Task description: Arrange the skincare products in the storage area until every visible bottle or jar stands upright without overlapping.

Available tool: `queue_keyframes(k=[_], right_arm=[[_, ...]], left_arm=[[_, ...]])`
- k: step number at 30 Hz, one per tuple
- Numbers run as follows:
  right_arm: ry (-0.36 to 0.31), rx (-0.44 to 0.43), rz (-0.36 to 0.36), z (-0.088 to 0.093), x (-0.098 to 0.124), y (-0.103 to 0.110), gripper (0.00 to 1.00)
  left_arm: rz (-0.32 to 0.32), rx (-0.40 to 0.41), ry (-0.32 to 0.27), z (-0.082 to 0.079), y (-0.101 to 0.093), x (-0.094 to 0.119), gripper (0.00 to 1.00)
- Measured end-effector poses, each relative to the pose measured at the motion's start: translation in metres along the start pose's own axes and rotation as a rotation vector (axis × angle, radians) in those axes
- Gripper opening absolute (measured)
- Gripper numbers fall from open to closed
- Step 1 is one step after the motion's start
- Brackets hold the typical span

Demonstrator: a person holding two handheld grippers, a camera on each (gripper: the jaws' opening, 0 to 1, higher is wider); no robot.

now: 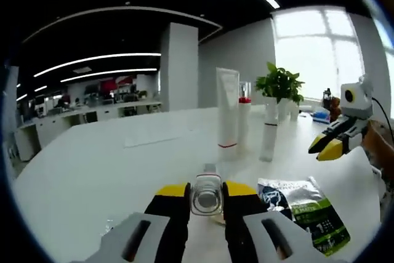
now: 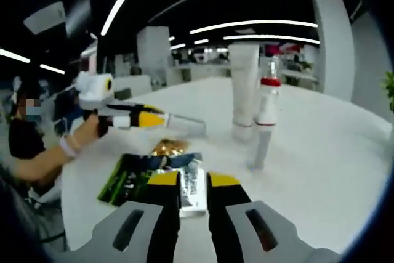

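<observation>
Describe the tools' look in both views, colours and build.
Both match: the left tool and right tool have yellow-tipped black jaws on light grey bodies with dark slots. A black cable trails behind the right one in the left gripper view. The person wears a dark top and a pale wristband.

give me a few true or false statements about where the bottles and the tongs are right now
1. The left tongs grip a clear, silver-capped bottle. True.
2. The tall white tube lies flat on the white table. False: it stands upright.
3. A white bottle with a red band stands beside the tube. True.
4. The green and black printed sachet is held by the right tongs. False: it lies on the table, and nothing is seen between the open jaws.
5. The green potted plant stands in front of the tube, near the left tongs. False: it stands further back by the window.
</observation>
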State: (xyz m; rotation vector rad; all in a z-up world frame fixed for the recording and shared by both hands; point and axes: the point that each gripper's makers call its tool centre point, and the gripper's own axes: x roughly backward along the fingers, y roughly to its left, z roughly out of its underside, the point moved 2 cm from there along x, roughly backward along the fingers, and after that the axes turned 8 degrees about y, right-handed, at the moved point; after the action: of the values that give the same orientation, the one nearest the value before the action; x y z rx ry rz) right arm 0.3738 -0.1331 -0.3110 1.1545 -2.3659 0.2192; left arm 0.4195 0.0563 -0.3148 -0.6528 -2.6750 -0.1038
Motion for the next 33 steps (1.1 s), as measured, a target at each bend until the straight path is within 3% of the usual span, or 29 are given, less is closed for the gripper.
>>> queue_keyframes(k=[1, 8, 21, 33], right_arm=[[-0.005, 0.005, -0.004, 0.001, 0.002, 0.002, 0.14], [-0.013, 0.028, -0.012, 0.000, 0.007, 0.012, 0.13], [-0.066, 0.046, -0.029, 0.004, 0.018, 0.015, 0.13], [-0.078, 0.050, -0.018, 0.020, 0.033, 0.013, 0.14]], left_arm=[[-0.028, -0.008, -0.020, -0.006, 0.002, 0.001, 0.20], [0.005, 0.035, -0.041, -0.025, 0.004, 0.004, 0.20], [-0.042, 0.028, 0.079, -0.058, 0.020, 0.020, 0.20], [-0.020, 0.047, 0.192, -0.058, 0.026, 0.025, 0.20]])
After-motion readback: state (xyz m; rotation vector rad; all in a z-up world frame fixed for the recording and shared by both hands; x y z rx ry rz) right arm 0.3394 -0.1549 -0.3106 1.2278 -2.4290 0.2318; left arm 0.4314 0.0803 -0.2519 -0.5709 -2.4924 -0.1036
